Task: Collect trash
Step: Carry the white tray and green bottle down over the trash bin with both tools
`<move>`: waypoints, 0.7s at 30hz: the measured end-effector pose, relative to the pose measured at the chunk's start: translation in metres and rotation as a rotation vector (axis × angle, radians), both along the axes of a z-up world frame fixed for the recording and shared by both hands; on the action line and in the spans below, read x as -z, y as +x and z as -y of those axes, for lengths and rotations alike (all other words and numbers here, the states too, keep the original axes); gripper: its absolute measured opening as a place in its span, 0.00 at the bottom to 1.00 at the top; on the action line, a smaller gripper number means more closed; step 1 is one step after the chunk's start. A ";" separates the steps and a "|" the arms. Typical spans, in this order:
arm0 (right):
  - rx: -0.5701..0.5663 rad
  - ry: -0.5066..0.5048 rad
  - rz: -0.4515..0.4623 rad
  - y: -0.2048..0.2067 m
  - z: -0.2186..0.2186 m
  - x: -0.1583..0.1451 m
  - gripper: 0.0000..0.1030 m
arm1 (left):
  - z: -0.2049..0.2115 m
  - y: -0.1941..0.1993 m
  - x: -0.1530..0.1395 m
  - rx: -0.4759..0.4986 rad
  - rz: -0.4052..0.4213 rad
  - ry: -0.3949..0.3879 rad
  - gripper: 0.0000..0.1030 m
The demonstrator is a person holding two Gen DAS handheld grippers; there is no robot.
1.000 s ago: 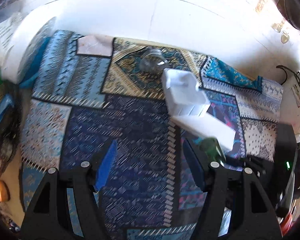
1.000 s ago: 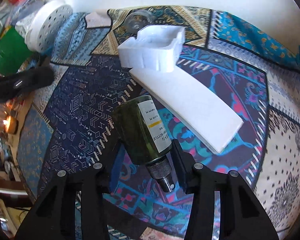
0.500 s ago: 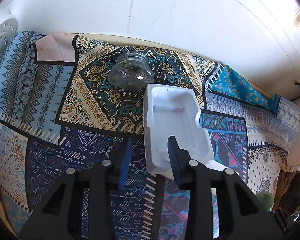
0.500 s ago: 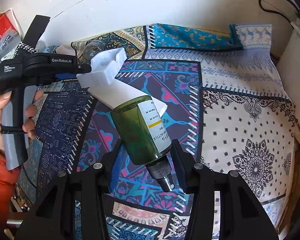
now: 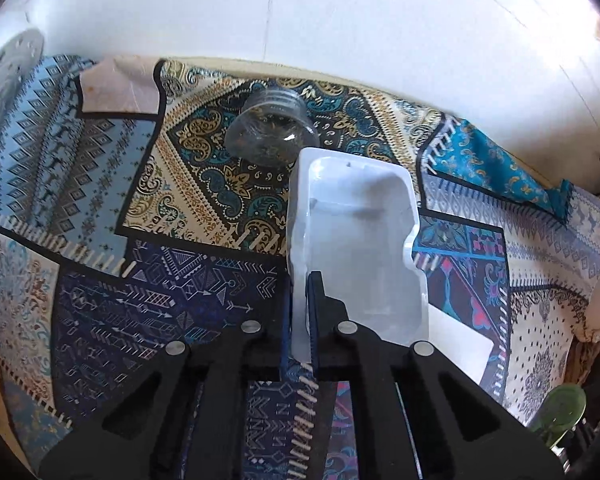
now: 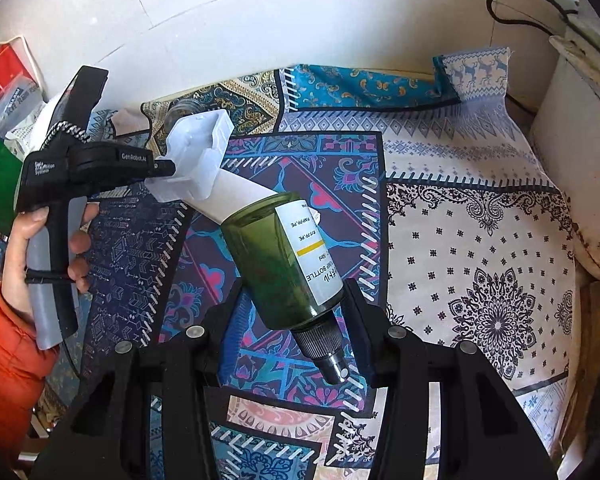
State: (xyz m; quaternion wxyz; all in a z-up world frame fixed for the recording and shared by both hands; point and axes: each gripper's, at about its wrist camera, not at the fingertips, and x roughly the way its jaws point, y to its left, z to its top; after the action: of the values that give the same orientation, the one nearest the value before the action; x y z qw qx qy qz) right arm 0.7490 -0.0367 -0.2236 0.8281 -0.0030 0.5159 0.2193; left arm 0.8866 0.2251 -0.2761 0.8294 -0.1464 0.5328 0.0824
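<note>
The white foam tray (image 5: 360, 236) was that molded packing stuff, boxy with rounded corners, a hollowed middle and a notch cut in one side wall. The left gripper (image 5: 300, 308) had just been closing, and its jaws ended up pinched on the tray's thin near wall, one finger inside the hollow and one outside. In the right wrist view the same tray (image 6: 198, 152) sat at the tip of that gripper, with a hand (image 6: 40, 248) in an orange sleeve (image 6: 8, 360) wrapped around the grey handle.

The right gripper (image 6: 292, 312) was clamped on a dark green bottle (image 6: 276, 264), a smooth translucent cylinder with a white label and a ribbed black screw neck pointing back toward the camera. The bottle was up off the cloth.

Under the tray lay a flat white foam slab (image 5: 456, 340), plain and straight-edged. Just past the tray's far end a clear plastic jar (image 5: 272, 132) lay on its side, threaded mouth toward the wall, close to or maybe touching the tray, couldn't tell.

All of it was on a busy patchwork cloth (image 5: 140, 288), paisley and geometric panels in blue, cream and navy. Open cloth lay to the left of the tray; the right side was a wide cream panel with nothing on it. A white wall (image 5: 340, 20) closed off the far edge.
</note>
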 end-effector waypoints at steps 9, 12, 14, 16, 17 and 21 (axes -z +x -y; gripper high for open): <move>0.008 0.038 0.085 -0.033 0.029 -0.039 0.42 | 0.040 -0.073 -0.072 0.018 0.134 0.085 0.06; -0.011 0.043 0.130 -0.050 0.043 -0.055 0.42 | 0.058 -0.109 -0.096 -0.001 0.181 0.121 0.06; -0.031 0.050 0.163 -0.064 0.052 -0.065 0.42 | 0.069 -0.134 -0.108 -0.025 0.209 0.134 0.06; -0.054 0.064 0.180 -0.076 0.059 -0.073 0.42 | 0.082 -0.163 -0.120 -0.055 0.231 0.132 0.06; -0.068 0.073 0.187 -0.083 0.062 -0.077 0.42 | 0.085 -0.176 -0.124 -0.067 0.240 0.130 0.06; -0.121 0.084 0.214 -0.113 0.069 -0.089 0.42 | 0.102 -0.231 -0.138 -0.098 0.268 0.128 0.06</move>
State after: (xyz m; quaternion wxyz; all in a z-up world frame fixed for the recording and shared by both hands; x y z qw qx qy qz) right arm 0.6364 -0.1060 -0.1343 0.8630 -0.0226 0.4140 0.2887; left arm 0.6552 0.1232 -0.1377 0.8957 -0.1285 0.4034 0.1363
